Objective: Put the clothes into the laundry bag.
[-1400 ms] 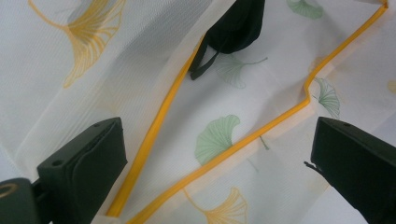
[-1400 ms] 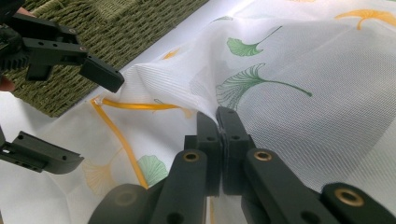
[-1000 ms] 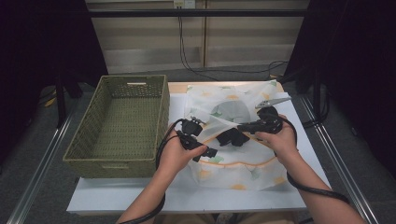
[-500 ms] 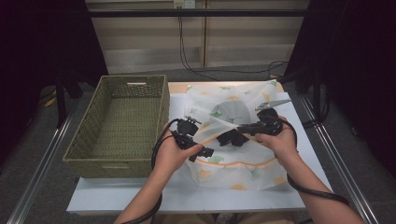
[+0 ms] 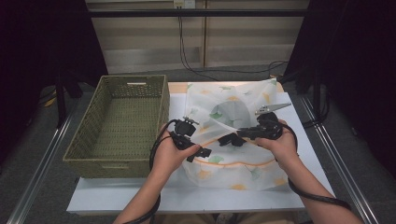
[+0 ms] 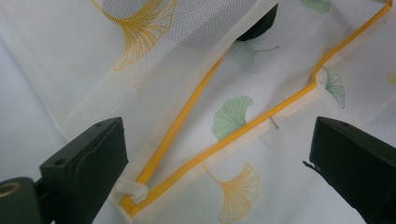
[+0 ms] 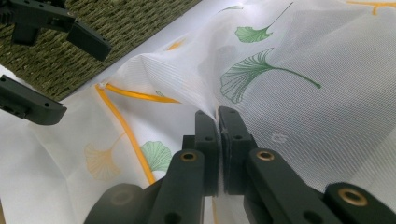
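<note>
Mesh laundry bag (image 5: 233, 154) at the desk's right half: light, limp, slippery. Right gripper (image 7: 218, 122) pinches its fabric; left gripper (image 6: 215, 154) spread at the zipper (best hold: orange hem).

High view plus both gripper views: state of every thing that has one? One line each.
mesh laundry bag: flat on the table, upper layer lifted, zipper open
zipper pull: at the end of the orange zipper, between the left fingers, ungripped
left gripper: open, fingers wide apart
right gripper: shut on a pinch of the mesh
wicker basket: upright, empty
</note>
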The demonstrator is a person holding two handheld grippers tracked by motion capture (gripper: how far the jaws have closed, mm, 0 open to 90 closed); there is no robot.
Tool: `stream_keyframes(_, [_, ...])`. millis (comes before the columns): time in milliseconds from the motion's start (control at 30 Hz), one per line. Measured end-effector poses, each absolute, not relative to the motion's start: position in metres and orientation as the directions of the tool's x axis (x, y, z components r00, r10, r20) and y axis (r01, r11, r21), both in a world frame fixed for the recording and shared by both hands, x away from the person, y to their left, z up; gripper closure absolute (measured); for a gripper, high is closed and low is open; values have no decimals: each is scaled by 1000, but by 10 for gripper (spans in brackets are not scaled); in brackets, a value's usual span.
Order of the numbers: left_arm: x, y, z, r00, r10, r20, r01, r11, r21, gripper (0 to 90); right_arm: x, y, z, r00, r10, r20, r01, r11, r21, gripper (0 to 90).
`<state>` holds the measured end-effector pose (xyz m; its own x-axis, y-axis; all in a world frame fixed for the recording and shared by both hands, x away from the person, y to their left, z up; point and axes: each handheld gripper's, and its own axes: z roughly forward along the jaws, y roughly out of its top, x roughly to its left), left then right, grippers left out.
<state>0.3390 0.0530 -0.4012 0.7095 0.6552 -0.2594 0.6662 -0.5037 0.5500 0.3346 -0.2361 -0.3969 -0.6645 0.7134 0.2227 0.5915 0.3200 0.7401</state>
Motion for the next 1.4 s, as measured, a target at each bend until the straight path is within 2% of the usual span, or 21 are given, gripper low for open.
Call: stream_keyframes(1400, [339, 56, -411, 696, 672, -253, 684, -513, 519, 40, 306, -234, -434, -699, 676, 234, 596, 369, 713, 883])
